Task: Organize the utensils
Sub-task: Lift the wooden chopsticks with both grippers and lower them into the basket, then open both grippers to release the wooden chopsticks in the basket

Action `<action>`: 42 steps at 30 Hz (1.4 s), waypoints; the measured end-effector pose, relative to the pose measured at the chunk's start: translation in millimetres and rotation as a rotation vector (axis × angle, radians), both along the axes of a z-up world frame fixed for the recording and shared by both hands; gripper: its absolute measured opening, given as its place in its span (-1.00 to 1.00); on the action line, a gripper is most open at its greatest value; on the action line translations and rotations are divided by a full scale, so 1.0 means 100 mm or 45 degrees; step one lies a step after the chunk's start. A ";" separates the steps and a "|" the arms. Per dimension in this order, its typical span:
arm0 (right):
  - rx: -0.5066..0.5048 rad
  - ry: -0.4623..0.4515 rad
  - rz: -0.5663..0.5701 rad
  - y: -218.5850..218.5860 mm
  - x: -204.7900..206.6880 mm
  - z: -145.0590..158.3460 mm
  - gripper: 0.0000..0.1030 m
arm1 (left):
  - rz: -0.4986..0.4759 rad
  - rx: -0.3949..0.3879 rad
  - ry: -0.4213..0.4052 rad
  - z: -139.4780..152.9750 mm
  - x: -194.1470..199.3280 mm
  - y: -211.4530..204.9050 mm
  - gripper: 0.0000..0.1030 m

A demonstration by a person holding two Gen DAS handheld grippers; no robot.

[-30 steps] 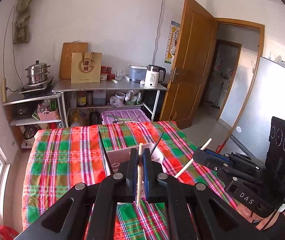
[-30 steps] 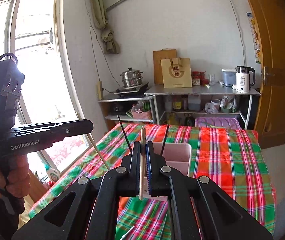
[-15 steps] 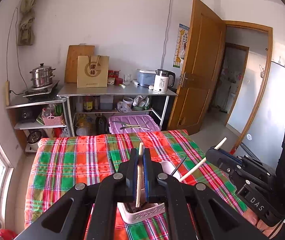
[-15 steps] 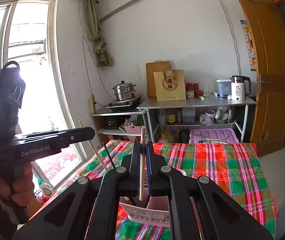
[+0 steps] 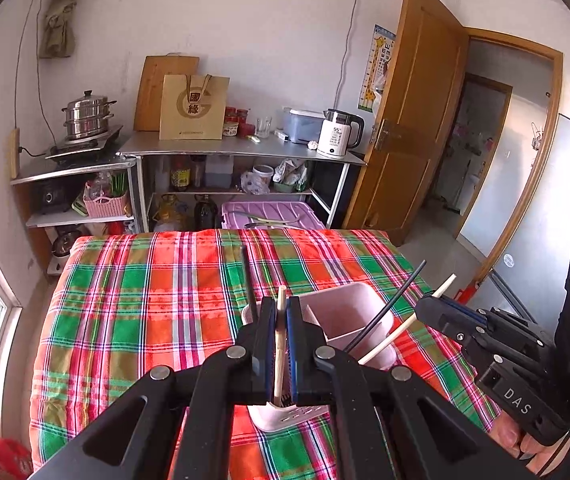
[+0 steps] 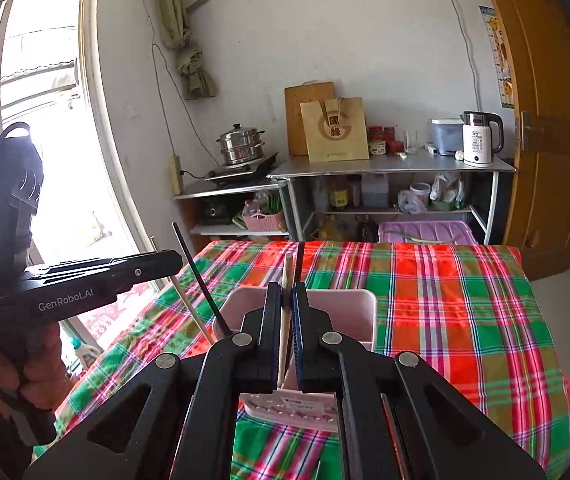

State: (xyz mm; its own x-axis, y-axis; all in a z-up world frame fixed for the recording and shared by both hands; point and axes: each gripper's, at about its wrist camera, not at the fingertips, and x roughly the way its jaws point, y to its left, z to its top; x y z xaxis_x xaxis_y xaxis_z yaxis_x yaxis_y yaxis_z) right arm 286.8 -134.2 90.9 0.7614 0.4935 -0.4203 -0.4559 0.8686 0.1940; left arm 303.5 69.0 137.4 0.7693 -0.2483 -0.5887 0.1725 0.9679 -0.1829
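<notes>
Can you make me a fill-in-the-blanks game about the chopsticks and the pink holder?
1. Each gripper's jaws are shut on a pale wooden ____.
2. The pink utensil holder stands on a ____ tablecloth.
3. The chopsticks already leaning in the holder are ____ in colour.
4. On the steel shelf beside the door stands a white electric ____.

Missing words: chopstick; plaid; black; kettle

A utensil holder (image 5: pixel 349 322) is set on the desk (image 5: pixel 145 304) near its front edge; two dark chopsticks (image 5: pixel 385 312) are stood in it.
</notes>
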 end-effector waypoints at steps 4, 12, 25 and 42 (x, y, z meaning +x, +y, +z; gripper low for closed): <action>-0.020 0.036 -0.007 0.01 0.02 -0.08 -0.89 | 0.003 0.006 0.018 -0.10 -0.01 0.00 -0.90; -0.008 0.031 -0.012 -0.11 -0.05 -0.06 -0.70 | 0.027 0.016 0.002 -0.10 -0.10 0.05 -0.82; 0.010 -0.025 0.001 -0.35 -0.59 -0.07 -0.52 | 0.050 0.005 -0.125 -0.09 -0.84 0.04 -0.67; 0.013 0.038 -0.012 -0.78 -1.24 -0.43 -0.52 | -0.041 -0.035 -0.061 -0.56 -1.67 -0.31 -0.67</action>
